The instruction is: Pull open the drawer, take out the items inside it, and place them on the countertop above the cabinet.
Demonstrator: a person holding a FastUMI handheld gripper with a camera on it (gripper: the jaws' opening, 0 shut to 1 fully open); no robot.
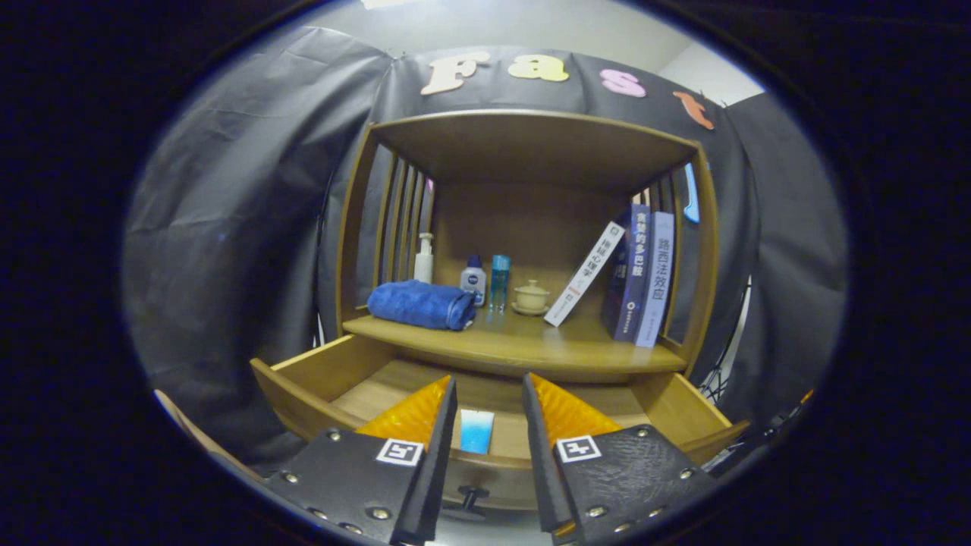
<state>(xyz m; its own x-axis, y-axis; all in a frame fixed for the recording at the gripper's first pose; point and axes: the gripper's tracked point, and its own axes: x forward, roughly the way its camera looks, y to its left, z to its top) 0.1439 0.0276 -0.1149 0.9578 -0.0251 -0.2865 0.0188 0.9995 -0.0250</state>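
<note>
- I see the drawer [318, 379] pulled out of the wooden cabinet [531, 144], its front panel directly beneath my fingers and its knob [470, 497] showing low between them.
- The drawer's left wall runs out well past the left finger; the right wall [675, 413] sits just beyond the right finger.
- Above the drawer mouth, the front lip of the countertop [516, 345] overhangs the back part of the drawer, so only the front part lies open from above.
- My gripper [489, 409] hangs over the drawer with its fingers apart, a moderate gap between them, holding nothing.
- A small blue-and-white item [476, 431] lies on the drawer floor, in the gap between the fingers and just ahead of the tips, near the front panel. I cannot tell what it is.
- On the countertop, a folded blue towel [421, 305] takes the left front.
- Behind it stand a white pump bottle [424, 259], a small lotion bottle [473, 279] and a slim blue bottle [499, 282].
- A small lidded cup [531, 297] stands mid-shelf.
- One white book [584, 274] leans rightward onto the upright books [645, 277] against the right side.
- Bare countertop shows along the front edge, from the towel across to the books.
</note>
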